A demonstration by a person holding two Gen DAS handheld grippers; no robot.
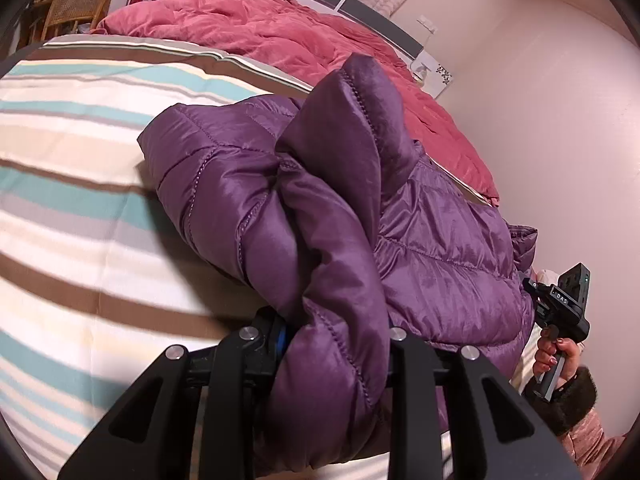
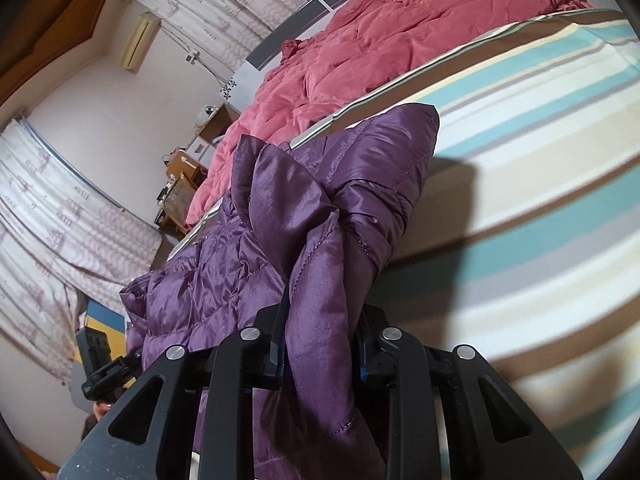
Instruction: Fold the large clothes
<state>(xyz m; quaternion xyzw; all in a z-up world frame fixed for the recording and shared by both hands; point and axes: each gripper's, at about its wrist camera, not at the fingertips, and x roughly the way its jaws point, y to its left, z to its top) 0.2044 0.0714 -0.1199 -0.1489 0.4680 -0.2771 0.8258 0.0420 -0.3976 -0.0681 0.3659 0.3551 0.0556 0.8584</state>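
A shiny purple quilted puffer jacket (image 1: 440, 240) lies bunched on the striped bed sheet (image 1: 80, 160). My left gripper (image 1: 332, 344) is shut on a thick fold of the jacket, which bulges up between its black fingers and hides the pads. The right wrist view shows the same jacket (image 2: 224, 276) from the other side. There my right gripper (image 2: 322, 348) is shut on another fold, lifted off the sheet (image 2: 540, 200). The right gripper's body (image 1: 564, 300) and the hand holding it (image 1: 550, 354) appear at the jacket's far right edge in the left wrist view.
A rumpled pink duvet (image 1: 288, 36) covers the far part of the bed. A wicker chair (image 1: 80, 0) stands beyond it, by a desk. Patterned curtains (image 2: 60, 220) hang along the walls, with small furniture and boxes (image 2: 188, 172) beside the bed. The other gripper's body (image 2: 100, 356) shows low left.
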